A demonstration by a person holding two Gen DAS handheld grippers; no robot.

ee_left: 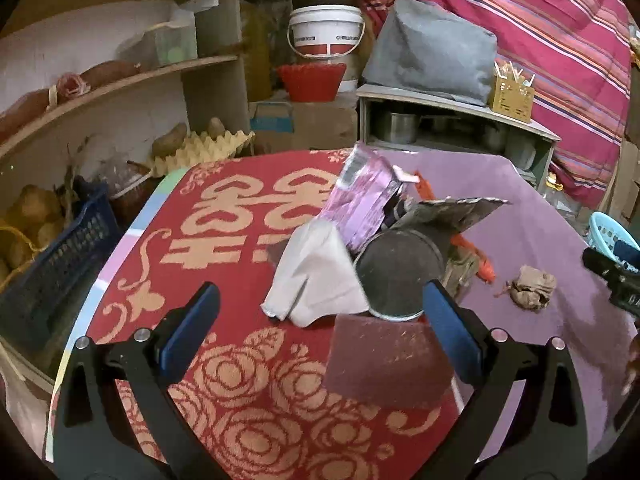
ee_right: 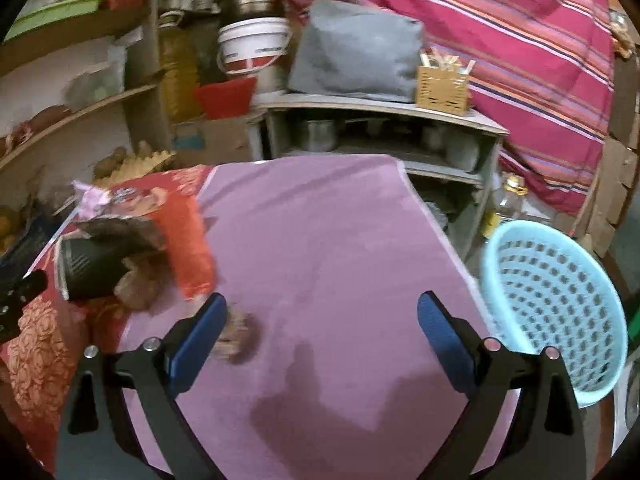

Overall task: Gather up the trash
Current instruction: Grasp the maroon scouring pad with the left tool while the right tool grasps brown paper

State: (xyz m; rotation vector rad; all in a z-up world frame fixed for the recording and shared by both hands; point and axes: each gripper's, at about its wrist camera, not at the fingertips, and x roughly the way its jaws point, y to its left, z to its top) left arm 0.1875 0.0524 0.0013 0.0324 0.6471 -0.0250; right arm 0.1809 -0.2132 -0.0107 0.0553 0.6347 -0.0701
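Note:
A pile of trash lies on the table in the left wrist view: a white tissue (ee_left: 316, 276), a dark paper cup (ee_left: 398, 272) on its side, a shiny pink wrapper (ee_left: 364, 196), a grey foil packet (ee_left: 452, 210), an orange wrapper (ee_left: 482, 266) and a crumpled brown paper ball (ee_left: 532, 288). My left gripper (ee_left: 320, 328) stands open just short of the tissue and cup. My right gripper (ee_right: 320, 334) is open over the purple cloth, with a brown paper ball (ee_right: 240, 340) beside its left finger. A light blue basket (ee_right: 560, 304) sits at the right.
A dark red pad (ee_left: 384, 360) lies in front of the cup. Shelves with potatoes and an egg tray (ee_left: 200, 152) stand left, a blue crate (ee_left: 52, 272) by the table edge. A low cabinet (ee_right: 380, 136) with pots stands behind the table.

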